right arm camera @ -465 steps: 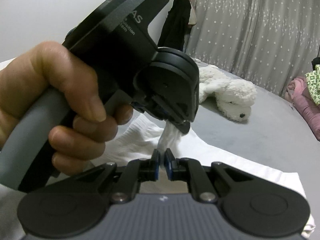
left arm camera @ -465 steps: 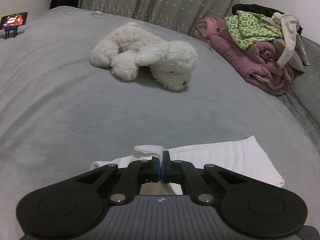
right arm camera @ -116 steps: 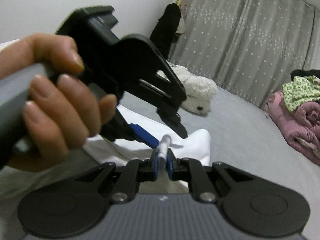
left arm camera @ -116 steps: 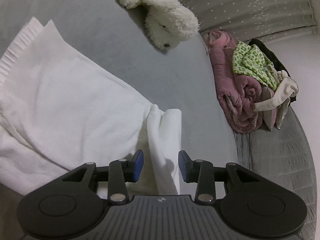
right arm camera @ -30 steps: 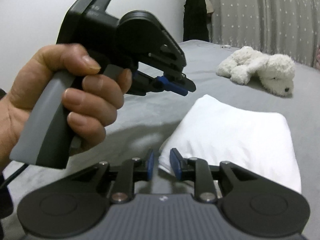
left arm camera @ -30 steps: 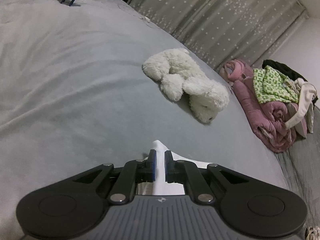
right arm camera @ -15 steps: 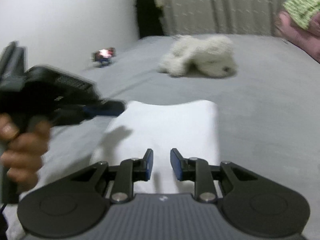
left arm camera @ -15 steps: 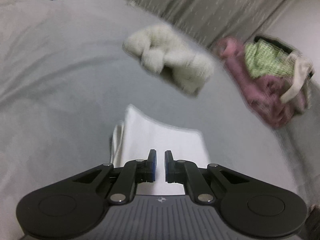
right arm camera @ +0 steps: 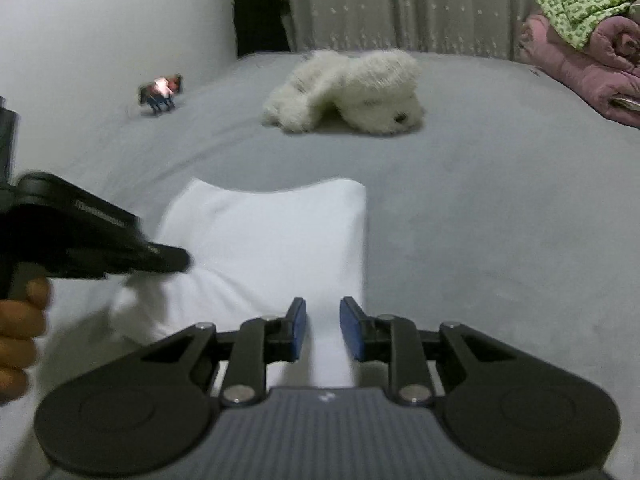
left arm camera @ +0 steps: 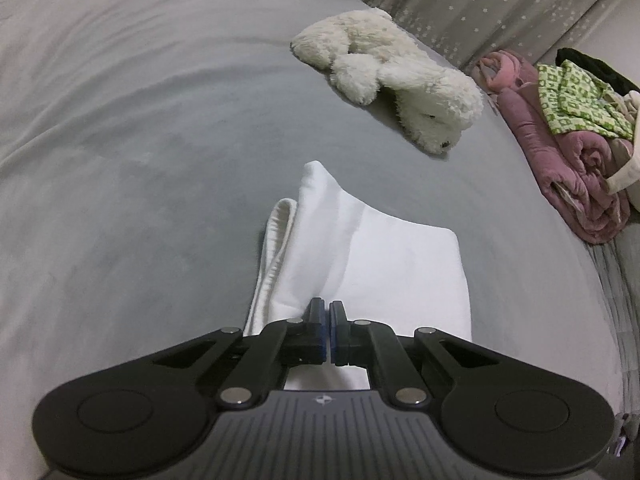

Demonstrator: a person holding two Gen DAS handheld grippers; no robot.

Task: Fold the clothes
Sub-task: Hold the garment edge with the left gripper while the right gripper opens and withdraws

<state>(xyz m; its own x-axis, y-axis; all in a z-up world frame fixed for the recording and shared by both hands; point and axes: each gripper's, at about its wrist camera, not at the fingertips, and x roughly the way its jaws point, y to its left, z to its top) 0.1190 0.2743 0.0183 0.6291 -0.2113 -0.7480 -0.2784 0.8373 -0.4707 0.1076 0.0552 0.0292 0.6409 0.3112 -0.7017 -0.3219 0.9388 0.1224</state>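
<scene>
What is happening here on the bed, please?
A person is folding a white garment on a grey bed with two handheld grippers. The garment lies folded into a compact rectangle. The left gripper is shut just above its near edge; the right gripper hovers open over it. A white plush toy and a pile of clothes lie beyond.

Left gripper [left arm camera: 329, 330] angled downward, pads nearly together (only a sliver between them), nothing pinched. Right gripper [right arm camera: 323, 328] tilted down too, pads apart, empty. Left hand [right arm camera: 18, 332] wraps the left gripper's handle, blurred.
</scene>
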